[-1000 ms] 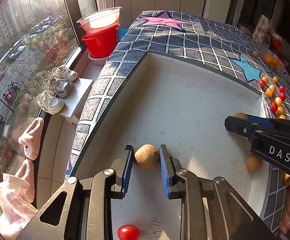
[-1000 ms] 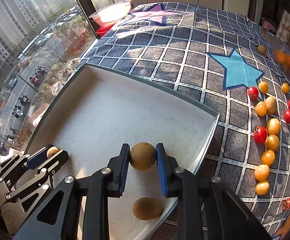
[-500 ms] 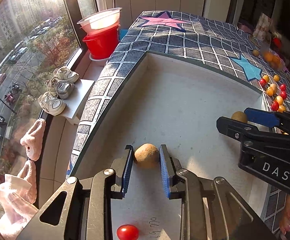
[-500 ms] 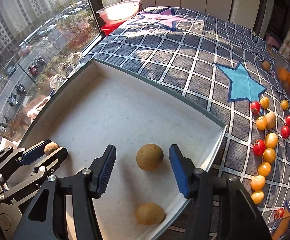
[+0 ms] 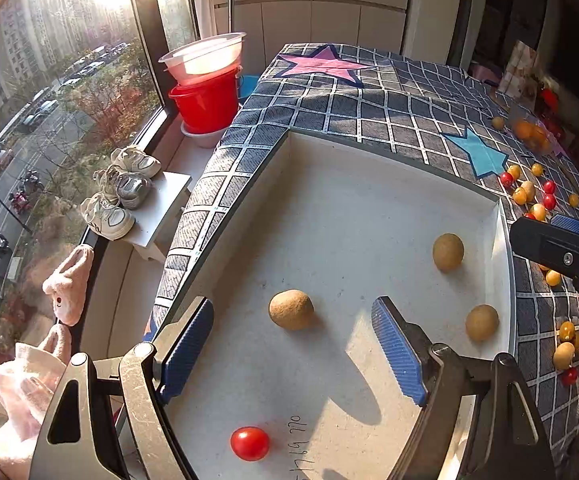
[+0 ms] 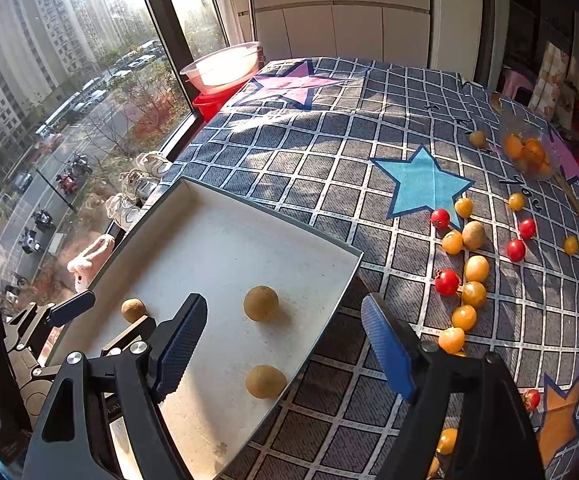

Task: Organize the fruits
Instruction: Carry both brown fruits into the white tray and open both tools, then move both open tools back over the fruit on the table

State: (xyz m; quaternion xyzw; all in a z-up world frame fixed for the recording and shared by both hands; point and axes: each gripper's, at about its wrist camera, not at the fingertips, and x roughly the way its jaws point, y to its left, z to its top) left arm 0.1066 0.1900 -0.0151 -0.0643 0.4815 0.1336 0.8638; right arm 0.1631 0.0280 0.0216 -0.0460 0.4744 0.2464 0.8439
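Both grippers' fingers [image 5: 397,354] just opened (brown fruits [image 5: 291,309] released onto tray [image 5: 369,184]).

Checked cloth [image 6: 329,152] (tray [image 6: 353,276]; tomatoes [image 6: 447,282])

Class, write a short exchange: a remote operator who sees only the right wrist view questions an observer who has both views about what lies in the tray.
Operator: I count three brown fruits in the tray. Anything else in it?
Observer: Yes, one red tomato lies on the tray floor, close under the left gripper.
Operator: Is that gripper gripping the brown fruit beside it?
Observer: No. Its jaws have just been opening; the nearest fruit sits between them, touched by neither pad.
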